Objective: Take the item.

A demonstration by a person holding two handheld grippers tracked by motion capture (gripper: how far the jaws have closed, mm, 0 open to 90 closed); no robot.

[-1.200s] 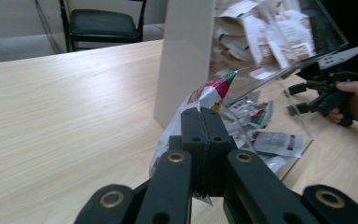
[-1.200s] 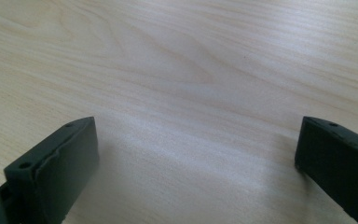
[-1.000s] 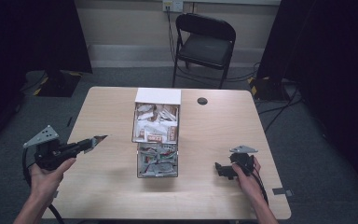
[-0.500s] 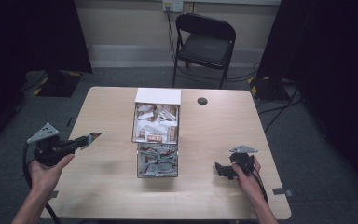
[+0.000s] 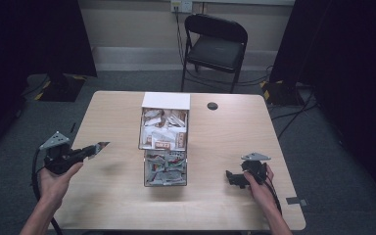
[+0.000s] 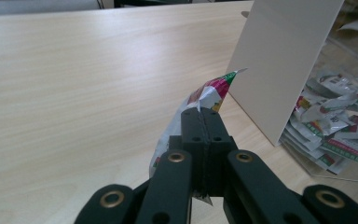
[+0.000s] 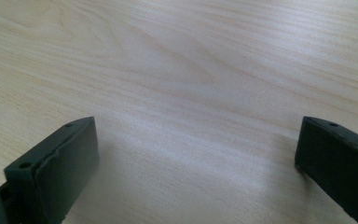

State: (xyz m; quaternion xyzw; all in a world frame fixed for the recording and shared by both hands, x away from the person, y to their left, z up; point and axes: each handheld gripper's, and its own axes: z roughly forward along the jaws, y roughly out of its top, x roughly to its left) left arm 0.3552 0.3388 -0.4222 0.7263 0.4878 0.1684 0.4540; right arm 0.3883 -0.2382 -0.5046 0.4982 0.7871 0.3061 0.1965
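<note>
My left gripper (image 5: pixel 89 151) hovers over the table's left side, shut on a small foil packet (image 5: pixel 101 145). In the left gripper view the jaws (image 6: pixel 205 116) pinch the packet (image 6: pixel 210 93), which is white with red and green print and sticks out past the tips. To its right stands a two-tier box: a white upper drawer (image 5: pixel 165 101) full of packets and a clear lower bin (image 5: pixel 165 169) with more. My right gripper (image 5: pixel 232 177) rests low at the table's right front. Its jaws (image 7: pixel 196 144) stand wide open over bare wood.
A small black disc (image 5: pixel 212 105) lies on the table behind the box. A black folding chair (image 5: pixel 215 46) stands beyond the far edge. In the left gripper view, the box's white side wall (image 6: pixel 284 60) rises close ahead, with loose packets (image 6: pixel 331 135) beside it.
My left gripper has sunk a little toward the table, still holding the packet. The right gripper has not moved.
</note>
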